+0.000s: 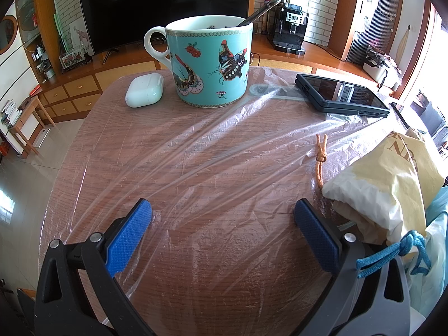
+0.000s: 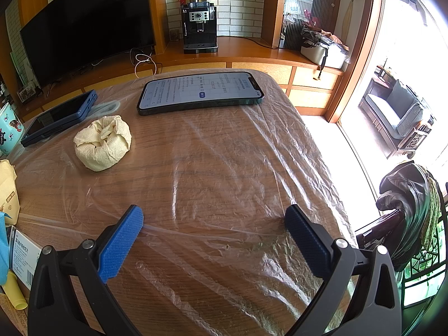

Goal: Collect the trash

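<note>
Both grippers are seen spread wide with nothing between the blue pads: the left gripper and the right gripper are each held above the wooden table covered in clear plastic film. The likeliest piece of trash, a crumpled cream paper-towel ball, is shown at the left of the right wrist view, apart from the lit dark smartphone in the upper middle. It would probably best be approached from above by the right gripper, with the pads closed on the ball alone so the film is not pinched. Only the left wrist view shows the turquoise butterfly mug with a spoon, the white earbud case and a yellow-and-white paper bag at the right edge, possibly also trash. The ball is hidden there.
</note>
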